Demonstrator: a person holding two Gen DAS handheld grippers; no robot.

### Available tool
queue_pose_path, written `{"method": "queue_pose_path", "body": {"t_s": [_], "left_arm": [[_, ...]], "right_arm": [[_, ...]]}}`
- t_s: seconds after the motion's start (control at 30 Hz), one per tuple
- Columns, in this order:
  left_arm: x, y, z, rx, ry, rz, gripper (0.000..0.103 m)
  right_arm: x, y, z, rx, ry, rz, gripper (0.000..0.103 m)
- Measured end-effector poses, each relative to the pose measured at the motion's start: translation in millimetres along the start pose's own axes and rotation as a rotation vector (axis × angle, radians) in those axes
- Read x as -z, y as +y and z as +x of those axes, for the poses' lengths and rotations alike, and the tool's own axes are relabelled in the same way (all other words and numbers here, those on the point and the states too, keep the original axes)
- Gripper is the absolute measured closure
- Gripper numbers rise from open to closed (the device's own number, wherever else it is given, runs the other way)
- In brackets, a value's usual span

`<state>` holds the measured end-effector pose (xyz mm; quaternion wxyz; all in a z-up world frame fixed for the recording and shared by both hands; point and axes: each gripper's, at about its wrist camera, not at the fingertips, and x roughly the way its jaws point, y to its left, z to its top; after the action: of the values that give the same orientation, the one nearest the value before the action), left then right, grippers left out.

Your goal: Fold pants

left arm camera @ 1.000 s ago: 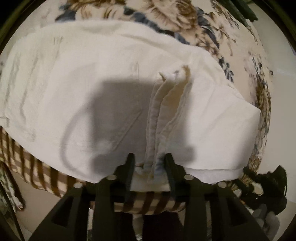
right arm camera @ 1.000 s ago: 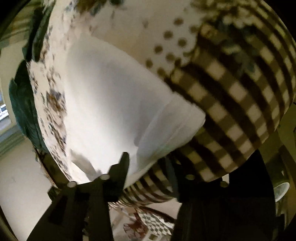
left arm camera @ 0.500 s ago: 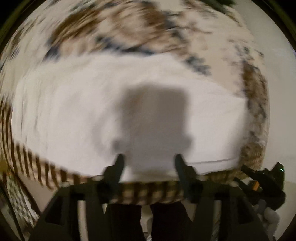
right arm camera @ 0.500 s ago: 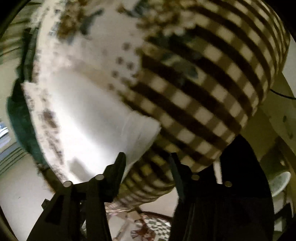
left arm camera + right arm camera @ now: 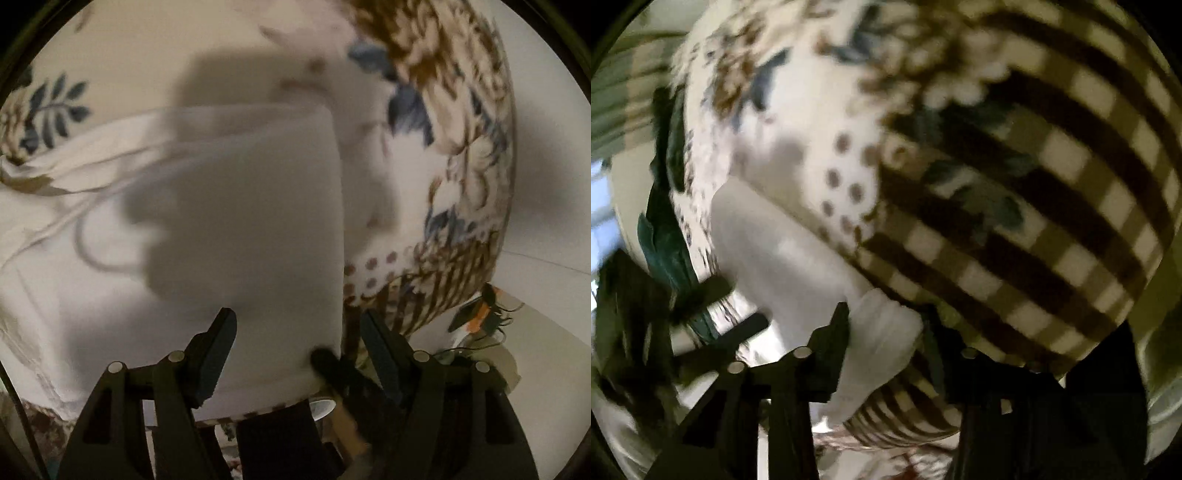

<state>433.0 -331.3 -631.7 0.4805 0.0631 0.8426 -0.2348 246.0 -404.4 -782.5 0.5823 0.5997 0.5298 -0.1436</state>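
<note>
White pants (image 5: 229, 221) lie folded on floral cloth (image 5: 461, 110); left gripper (image 5: 299, 347) jaws spread, right gripper (image 5: 886, 332) seemingly pinching them.

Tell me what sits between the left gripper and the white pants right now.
Nothing visible. The left gripper is open, its fingers straddling the near corner of the folded white pants, which lie on the floral tablecloth. The dark right gripper's tip touches that same corner, beside the gap, not blocking it.
</note>
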Motion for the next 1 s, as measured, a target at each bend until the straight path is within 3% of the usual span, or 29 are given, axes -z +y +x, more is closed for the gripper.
{"method": "queue_pose_path", "body": {"t_s": [0.13, 0.23, 0.3, 0.33, 0.4, 0.47, 0.6, 0.7, 0.87, 0.9, 0.97, 1.0], "left_arm": [[-0.8, -16.2, 10.9, -0.055, 0.028, -0.015, 0.035], [-8.9, -35.5, 20.9, -0.134, 0.044, 0.012, 0.035], [-12.9, -43.5, 25.9, -0.228, 0.029, 0.066, 0.038], [-13.4, -42.9, 25.9, -0.253, 0.015, 0.081, 0.059], [-16.4, -42.7, 29.9, -0.309, 0.003, 0.126, 0.077], [-16.9, -38.2, 28.5, -0.303, 0.011, 0.143, 0.087], [-12.5, -34.6, 22.5, -0.277, -0.004, 0.16, 0.09], [-8.0, -35.5, 19.7, -0.261, -0.015, 0.162, 0.09], [-9.2, -31.0, 1.5, -0.202, -0.032, 0.143, 0.093], [-10.3, -30.2, -1.8, -0.192, -0.037, 0.139, 0.095], [-13.4, -28.0, -4.7, -0.168, -0.038, 0.121, 0.096], [-14.1, -26.6, -3.9, -0.151, -0.032, 0.109, 0.096]], "right_arm": [[13.9, 16.7, -21.9, -0.019, -0.049, -0.114, 0.073], [28.3, 35.1, -32.5, -0.024, -0.067, -0.211, 0.076], [35.6, 46.5, -33.5, -0.013, -0.068, -0.279, 0.077], [37.5, 50.9, -32.0, -0.006, -0.067, -0.306, 0.077], [34.6, 49.1, -26.3, -0.004, -0.03, -0.32, 0.077], [22.8, 45.1, -22.4, -0.026, 0.0, -0.293, 0.076], [0.5, 32.8, -37.4, -0.09, 0.029, -0.277, 0.072], [-16.0, 36.3, -44.2, -0.085, 0.057, -0.35, 0.05], [-28.3, 61.9, -18.9, -0.136, 0.2, -0.475, 0.05], [-30.4, 68.5, -7.0, -0.12, 0.239, -0.502, 0.056], [-30.7, 72.8, 12.1, -0.082, 0.313, -0.537, 0.079], [-29.4, 71.5, 15.4, -0.074, 0.337, -0.537, 0.079]]}}
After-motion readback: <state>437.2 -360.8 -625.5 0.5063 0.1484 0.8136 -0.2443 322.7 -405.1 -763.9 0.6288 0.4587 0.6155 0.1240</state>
